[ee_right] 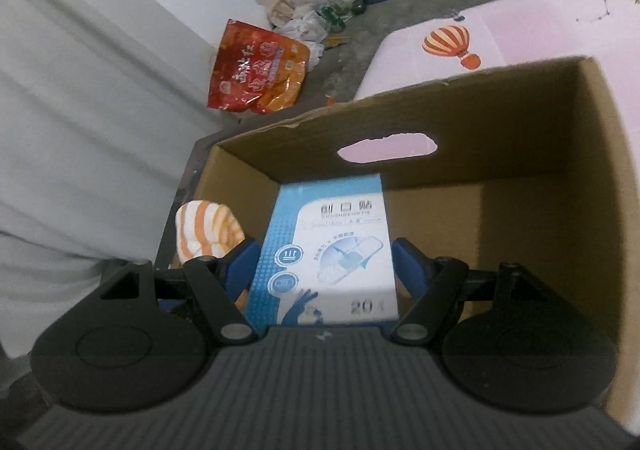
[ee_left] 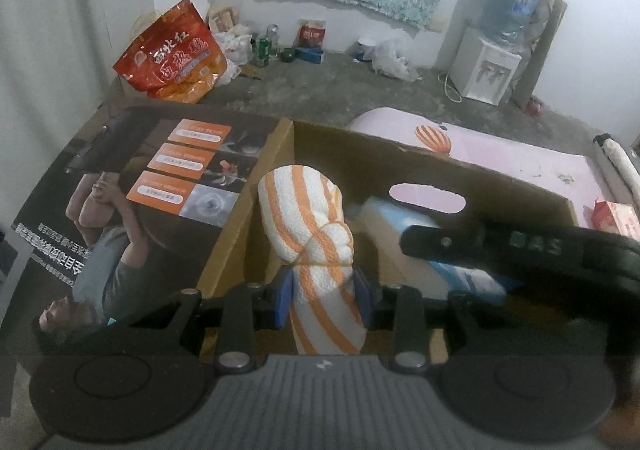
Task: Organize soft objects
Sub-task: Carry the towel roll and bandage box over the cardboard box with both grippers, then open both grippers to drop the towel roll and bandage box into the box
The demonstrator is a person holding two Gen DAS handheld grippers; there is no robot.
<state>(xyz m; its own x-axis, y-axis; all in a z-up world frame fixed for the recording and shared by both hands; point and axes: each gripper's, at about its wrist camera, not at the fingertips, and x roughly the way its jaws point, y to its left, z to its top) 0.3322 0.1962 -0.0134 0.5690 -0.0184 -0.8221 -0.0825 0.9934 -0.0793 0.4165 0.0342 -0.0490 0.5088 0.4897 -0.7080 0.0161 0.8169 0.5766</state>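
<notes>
My left gripper (ee_left: 325, 296) is shut on a rolled white towel with orange stripes (ee_left: 316, 242), tied with a rubber band, and holds it inside the open cardboard box (ee_left: 500, 177). My right gripper (ee_right: 326, 262) is shut on a blue and white bandage box (ee_right: 328, 246) and holds it inside the same cardboard box (ee_right: 520, 121). The towel (ee_right: 208, 232) shows to the left of the bandage box in the right wrist view. The right gripper's black body (ee_left: 520, 246) crosses the left wrist view at the right, over the bandage box (ee_left: 440, 250).
The box's printed flap (ee_left: 140, 201) lies open to the left. The box stands on a pink table with a balloon print (ee_right: 452, 43). A red snack bag (ee_left: 176, 53), bottles and litter lie on the floor by the wall. A water dispenser (ee_left: 488, 61) stands at the back right.
</notes>
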